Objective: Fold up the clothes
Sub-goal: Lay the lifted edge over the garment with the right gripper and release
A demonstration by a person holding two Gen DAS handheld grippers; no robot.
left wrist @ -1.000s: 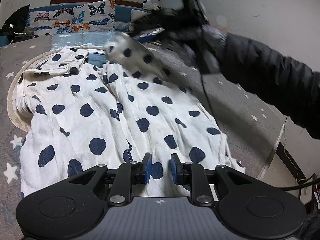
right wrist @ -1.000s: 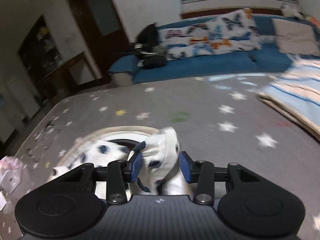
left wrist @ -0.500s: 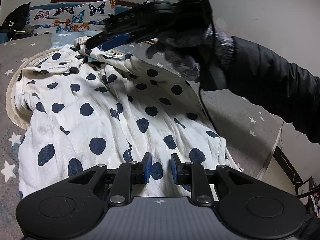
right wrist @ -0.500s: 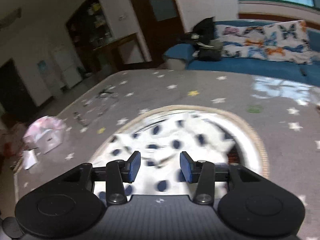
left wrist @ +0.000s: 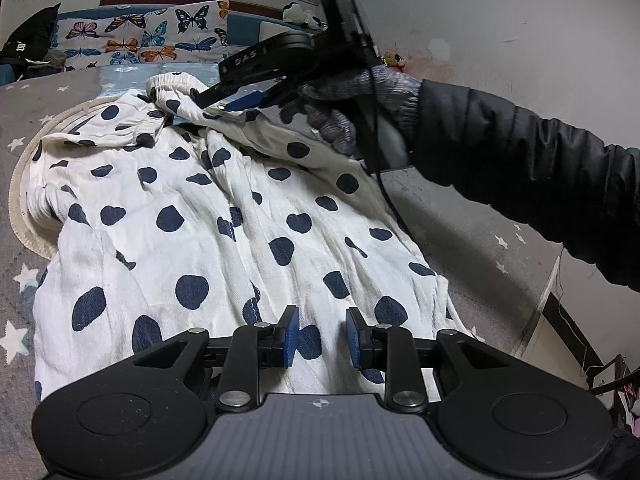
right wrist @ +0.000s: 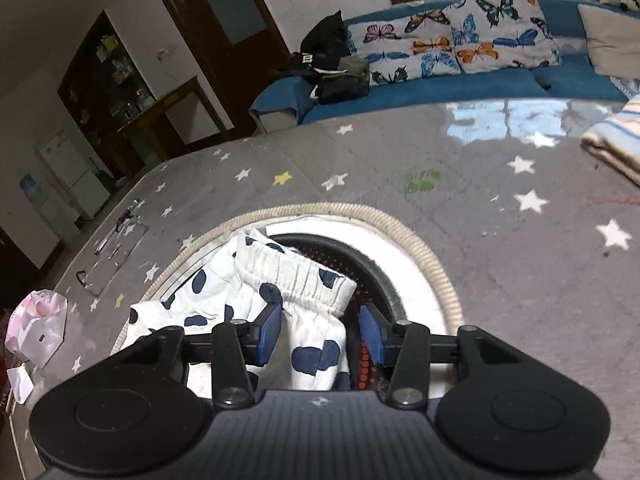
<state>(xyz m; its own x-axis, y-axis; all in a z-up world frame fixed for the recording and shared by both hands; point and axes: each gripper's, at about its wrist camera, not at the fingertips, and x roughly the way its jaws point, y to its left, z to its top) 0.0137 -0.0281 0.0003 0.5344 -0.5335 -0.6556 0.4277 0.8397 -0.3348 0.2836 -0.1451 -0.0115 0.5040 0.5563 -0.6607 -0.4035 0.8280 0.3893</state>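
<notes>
White trousers with navy polka dots (left wrist: 224, 216) lie spread over a round pad (left wrist: 24, 224) on the grey star-patterned table. My left gripper (left wrist: 319, 341) is open, its blue pads (left wrist: 291, 334) hovering over the near end of the garment. My right gripper (right wrist: 322, 336) is open, with the elastic waistband (right wrist: 304, 292) lying between its spread pads; it also shows in the left wrist view (left wrist: 248, 98) at the far end of the garment, held by a gloved hand (left wrist: 340, 112).
A folded striped cloth (right wrist: 616, 140) lies at the table's right. A blue sofa with butterfly cushions (right wrist: 452, 46) and a black bag (right wrist: 336, 68) stands behind. A pink bag (right wrist: 36, 328) sits at the left edge. The table's right edge (left wrist: 548, 280) is close.
My right gripper carried the lifted waistband end across the garment toward the far side, then lowered it onto the pad. The left gripper stayed still and open.
</notes>
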